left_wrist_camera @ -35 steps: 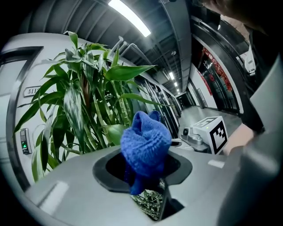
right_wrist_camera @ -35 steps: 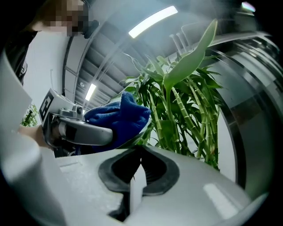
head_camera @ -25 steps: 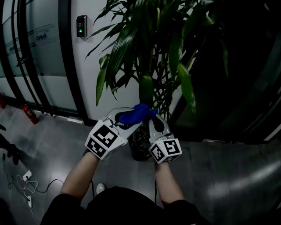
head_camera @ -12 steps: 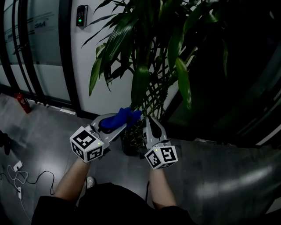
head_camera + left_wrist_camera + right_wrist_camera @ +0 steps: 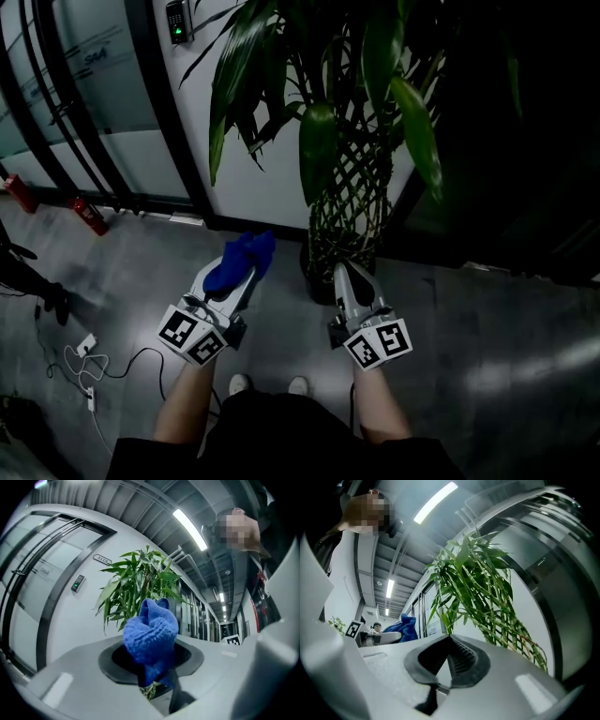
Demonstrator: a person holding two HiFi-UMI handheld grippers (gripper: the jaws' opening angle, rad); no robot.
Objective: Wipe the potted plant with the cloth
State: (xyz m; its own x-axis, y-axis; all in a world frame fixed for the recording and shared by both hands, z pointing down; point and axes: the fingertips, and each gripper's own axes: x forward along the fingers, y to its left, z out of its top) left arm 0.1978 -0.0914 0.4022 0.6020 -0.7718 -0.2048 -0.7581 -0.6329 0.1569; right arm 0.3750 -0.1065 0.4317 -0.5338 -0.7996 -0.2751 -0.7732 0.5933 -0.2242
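A tall potted plant (image 5: 323,141) with long green leaves and braided lattice stems stands against the white wall, its dark pot (image 5: 319,281) on the grey floor. My left gripper (image 5: 242,272) is held low, left of the pot, shut on a bunched blue cloth (image 5: 240,261). In the left gripper view the cloth (image 5: 151,634) bulges out between the jaws of that gripper (image 5: 152,670), with the plant (image 5: 136,585) behind it. My right gripper (image 5: 341,275) points at the pot, shut and empty. Its own view shows that gripper (image 5: 449,660) with jaws closed, the plant (image 5: 483,592) ahead and the cloth (image 5: 406,627) to the left.
Two red fire extinguishers (image 5: 89,214) stand by the glass wall at the left. White cables (image 5: 80,361) lie on the floor at the lower left. An access keypad (image 5: 175,17) is on the wall. A dark wall runs along the right. The person's shoes (image 5: 240,384) are below.
Both grippers have come down and back from the leaves to floor-pot height. The left gripper with the cloth has drawn away to the left of the plant.
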